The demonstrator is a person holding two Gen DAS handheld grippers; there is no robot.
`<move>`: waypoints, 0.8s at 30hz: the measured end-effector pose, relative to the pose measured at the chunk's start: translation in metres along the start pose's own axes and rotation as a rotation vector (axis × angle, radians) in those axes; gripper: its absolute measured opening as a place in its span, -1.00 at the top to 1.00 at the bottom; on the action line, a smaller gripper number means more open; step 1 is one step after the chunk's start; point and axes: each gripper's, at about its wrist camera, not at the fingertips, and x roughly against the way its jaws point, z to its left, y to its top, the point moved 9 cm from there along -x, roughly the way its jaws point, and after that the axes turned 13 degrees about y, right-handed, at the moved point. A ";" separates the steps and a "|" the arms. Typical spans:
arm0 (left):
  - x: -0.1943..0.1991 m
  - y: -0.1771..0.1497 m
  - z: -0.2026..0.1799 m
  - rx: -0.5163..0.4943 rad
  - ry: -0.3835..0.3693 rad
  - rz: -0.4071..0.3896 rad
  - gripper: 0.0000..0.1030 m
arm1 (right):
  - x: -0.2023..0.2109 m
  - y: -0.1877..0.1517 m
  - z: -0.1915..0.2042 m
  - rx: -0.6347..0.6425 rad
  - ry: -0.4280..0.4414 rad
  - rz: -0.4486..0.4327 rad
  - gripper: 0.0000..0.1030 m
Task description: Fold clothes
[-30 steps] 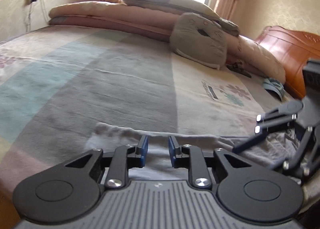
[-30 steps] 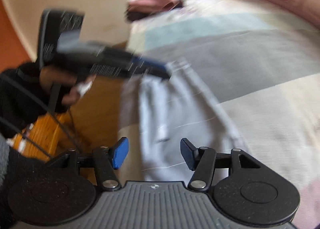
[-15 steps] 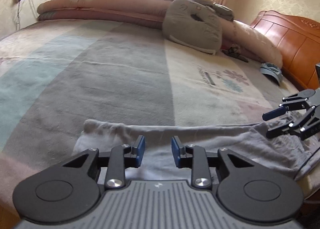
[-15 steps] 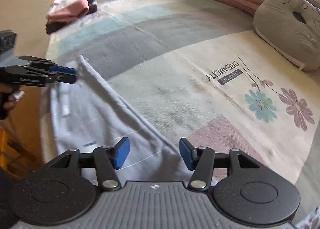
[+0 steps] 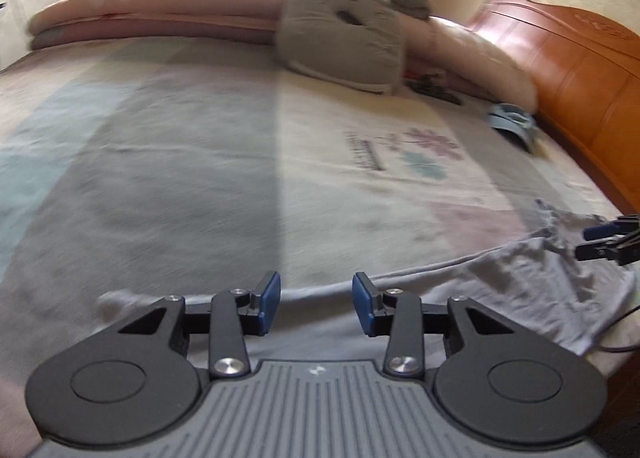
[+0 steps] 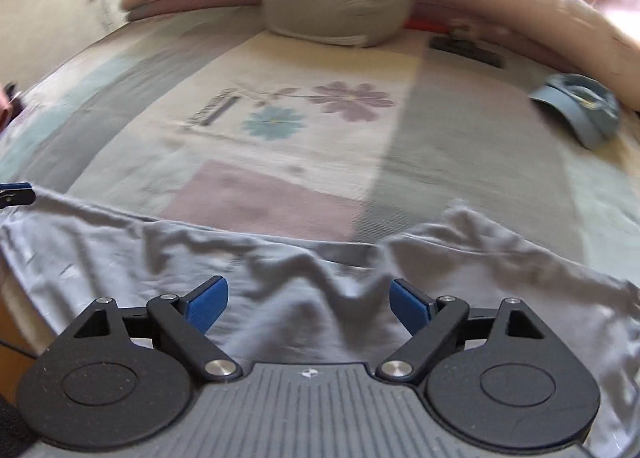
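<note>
Right wrist view: both the right gripper (image 6: 308, 300) and the left gripper (image 5: 316, 304) have just spread their jaws, gripping nothing, so the rumpled grey garment (image 6: 168, 258) may slide off the bed (image 6: 460, 146) edge.

We look low from the bed's (image 5: 180, 162) near edge toward the far pillows (image 5: 344, 46); both views share them.
</note>
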 end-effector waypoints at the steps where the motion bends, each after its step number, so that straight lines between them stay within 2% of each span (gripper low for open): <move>1: -0.002 0.002 -0.012 -0.007 -0.036 0.008 0.22 | 0.002 -0.001 -0.002 -0.001 -0.003 -0.003 -0.77; 4: -0.005 0.006 -0.045 -0.020 -0.128 0.022 0.21 | 0.004 0.000 -0.003 0.010 0.011 -0.012 -0.77; 7: -0.010 0.004 -0.074 -0.019 -0.173 0.045 0.19 | 0.006 0.004 -0.008 0.042 0.010 -0.026 -0.77; 9: -0.011 -0.002 -0.092 -0.030 -0.189 0.063 0.19 | 0.006 0.009 -0.023 0.079 -0.020 -0.027 -0.72; 11: -0.012 -0.009 -0.111 -0.042 -0.204 0.082 0.19 | 0.004 0.015 -0.041 0.118 -0.056 -0.021 -0.59; 13: -0.013 -0.016 -0.129 -0.048 -0.209 0.100 0.18 | 0.002 0.021 -0.063 0.141 -0.075 -0.022 -0.57; 17: -0.020 -0.026 -0.155 -0.021 -0.177 0.145 0.18 | -0.006 0.031 -0.109 0.186 -0.096 -0.010 -0.57; 19: -0.024 -0.027 -0.162 -0.008 -0.141 0.137 0.18 | -0.017 0.035 -0.125 0.214 -0.087 0.017 -0.57; 22: -0.040 -0.031 -0.151 0.076 -0.027 0.181 0.19 | -0.034 0.031 -0.145 0.240 -0.067 0.055 -0.56; 24: -0.043 -0.028 -0.142 0.133 0.003 0.173 0.13 | -0.034 0.028 -0.163 0.255 -0.075 0.033 -0.75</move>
